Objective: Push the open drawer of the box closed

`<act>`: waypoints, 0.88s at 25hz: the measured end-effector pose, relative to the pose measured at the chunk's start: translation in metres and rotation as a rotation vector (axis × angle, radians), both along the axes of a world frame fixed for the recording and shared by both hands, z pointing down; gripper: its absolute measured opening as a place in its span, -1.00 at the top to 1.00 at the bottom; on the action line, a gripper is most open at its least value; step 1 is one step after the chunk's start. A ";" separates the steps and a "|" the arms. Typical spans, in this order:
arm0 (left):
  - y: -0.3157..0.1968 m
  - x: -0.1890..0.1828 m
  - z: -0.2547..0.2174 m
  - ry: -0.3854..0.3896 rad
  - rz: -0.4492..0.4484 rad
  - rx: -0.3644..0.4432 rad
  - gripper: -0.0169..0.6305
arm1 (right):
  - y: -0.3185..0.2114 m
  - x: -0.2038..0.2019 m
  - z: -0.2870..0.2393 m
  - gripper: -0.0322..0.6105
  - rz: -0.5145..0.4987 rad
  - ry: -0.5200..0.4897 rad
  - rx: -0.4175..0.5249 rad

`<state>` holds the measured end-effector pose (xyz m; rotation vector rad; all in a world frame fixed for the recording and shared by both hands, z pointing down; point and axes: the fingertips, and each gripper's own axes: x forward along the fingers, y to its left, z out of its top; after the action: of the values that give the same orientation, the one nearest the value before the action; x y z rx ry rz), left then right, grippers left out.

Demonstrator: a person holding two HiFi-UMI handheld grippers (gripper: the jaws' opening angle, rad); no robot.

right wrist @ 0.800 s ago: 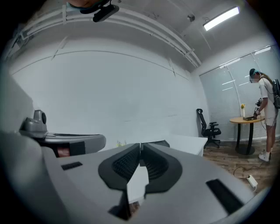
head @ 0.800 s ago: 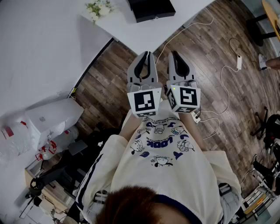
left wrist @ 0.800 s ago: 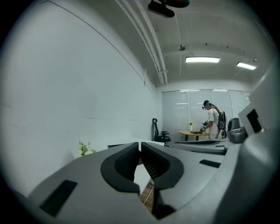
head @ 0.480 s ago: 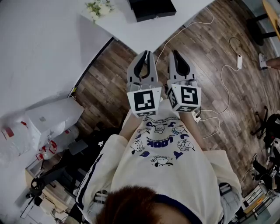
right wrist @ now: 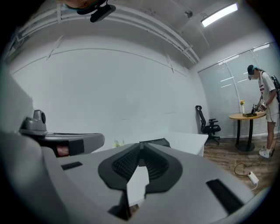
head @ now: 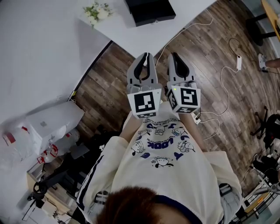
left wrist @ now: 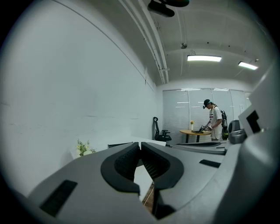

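Observation:
The black box (head: 148, 11) sits on a white table (head: 131, 37) at the top of the head view, cut off by the frame edge; its drawer cannot be made out. My left gripper (head: 145, 56) and right gripper (head: 174, 55) are held side by side over the wooden floor, short of the table's corner. Both are shut with nothing between the jaws. In the left gripper view the closed left gripper (left wrist: 140, 144) points toward the table, with the box (left wrist: 118, 144) just behind it. In the right gripper view the box (right wrist: 157, 141) shows above the shut right gripper (right wrist: 141, 144).
A small bunch of white flowers (head: 97, 12) stands left of the box. Cables and a power strip (head: 238, 61) lie on the floor at the right. A white case (head: 52, 118) and clutter sit at the left. Far off, a person (right wrist: 264, 109) stands by a round table.
Both grippers stay in nearly the same place, still shut. The head view has shifted slightly, so the box and table sit a little further toward the upper left.

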<state>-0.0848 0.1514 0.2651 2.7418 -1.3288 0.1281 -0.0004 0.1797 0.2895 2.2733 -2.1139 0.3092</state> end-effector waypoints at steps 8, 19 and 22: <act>-0.039 0.013 0.001 0.002 0.002 -0.002 0.86 | -0.039 0.015 0.006 0.76 0.006 -0.020 -0.013; -0.081 0.021 0.009 -0.007 0.015 -0.014 0.86 | -0.078 0.027 0.018 0.76 0.042 -0.059 -0.036; -0.085 0.021 0.011 -0.009 0.012 -0.019 0.86 | -0.082 0.028 0.021 0.76 0.040 -0.063 -0.047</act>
<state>-0.0638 0.0661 0.2764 2.7368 -1.3067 0.1537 0.0273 0.0980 0.3109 2.3120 -2.0679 0.4326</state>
